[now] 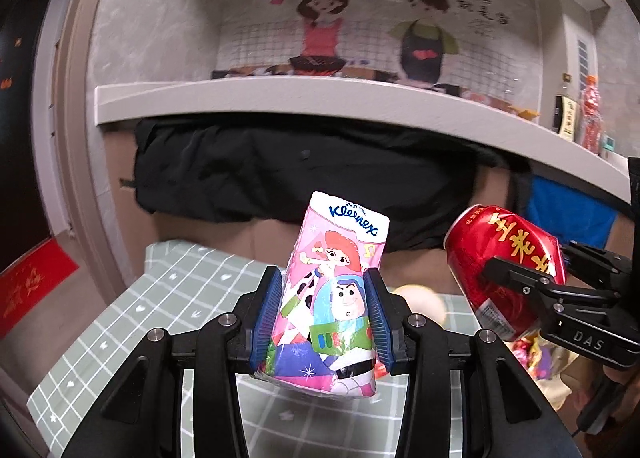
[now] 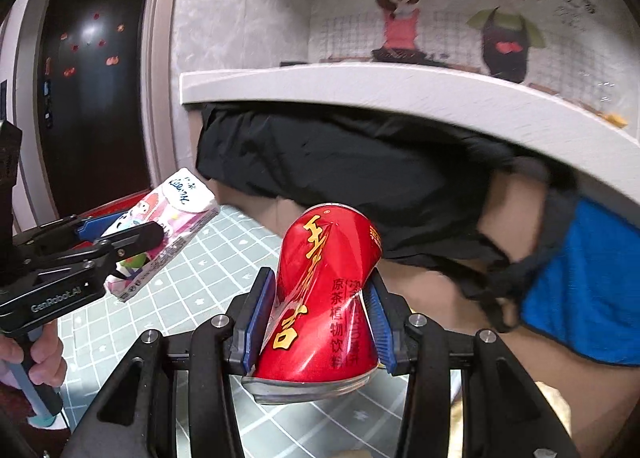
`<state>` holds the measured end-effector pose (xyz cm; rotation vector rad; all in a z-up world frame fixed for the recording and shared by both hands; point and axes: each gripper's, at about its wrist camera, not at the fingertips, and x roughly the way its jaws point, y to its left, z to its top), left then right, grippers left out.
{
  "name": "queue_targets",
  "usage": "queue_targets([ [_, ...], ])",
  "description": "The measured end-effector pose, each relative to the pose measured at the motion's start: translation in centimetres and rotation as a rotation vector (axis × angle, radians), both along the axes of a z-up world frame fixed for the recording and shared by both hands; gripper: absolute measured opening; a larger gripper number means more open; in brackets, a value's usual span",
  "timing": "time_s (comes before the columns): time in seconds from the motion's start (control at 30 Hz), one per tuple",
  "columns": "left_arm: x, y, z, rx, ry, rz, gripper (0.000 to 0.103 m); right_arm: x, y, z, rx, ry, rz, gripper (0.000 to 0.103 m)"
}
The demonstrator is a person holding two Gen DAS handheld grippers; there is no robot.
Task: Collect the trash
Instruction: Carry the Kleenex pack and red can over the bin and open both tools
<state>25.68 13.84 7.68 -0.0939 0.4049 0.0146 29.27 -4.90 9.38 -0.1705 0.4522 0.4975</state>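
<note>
Left gripper (image 1: 326, 314) was clamped on a Kleenex tissue pack (image 1: 334, 290), blue pads (image 1: 266, 314) pressed into both sides near its lower half, pack upright with a slight tilt to the right, cartoon print facing the camera. Pack was held up off the table, above the green grid-pattern tablecloth (image 1: 120, 338). Right gripper (image 2: 320, 322) was closed on a dented red herbal tea can (image 2: 324, 298), blue pads (image 2: 258, 318) squeezing the crumpled middle, silver rim toward the camera, other end pointing away and up. Can was also lifted clear of the cloth. In the left wrist view the can sat to the right of the tissue pack, near but apart, gripped by the black fingers (image 1: 516, 274) of the right tool. In the right wrist view the pack showed at left, tilted, held in the other tool, whose handle sat in a hand (image 2: 44, 354). Behind both: white shelf edge (image 1: 320, 102), a black cloth (image 1: 300, 182) hanging under it, a blue cloth (image 2: 588, 290) at right, wall mural of a cartoon couple (image 1: 376, 30). Two bottles (image 1: 580, 114) stood at the shelf's right end. Some colourful wrappers (image 1: 536, 354) lay below the can, too blurred to identify.
</note>
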Motion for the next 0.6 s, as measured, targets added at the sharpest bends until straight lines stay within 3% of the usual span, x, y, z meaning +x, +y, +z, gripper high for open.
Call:
queue_targets([
  [0.37,0.7,-7.1,1.0,-0.021,-0.064,-0.077,0.043,-2.6,-7.8,1.2,-0.003,-0.066,-0.102,0.042],
  [0.6,1.7,-12.5,0.2,-0.033,-0.059,-0.171,0.043,-3.6,-13.0,0.9,0.006,-0.074,-0.180,0.042],
])
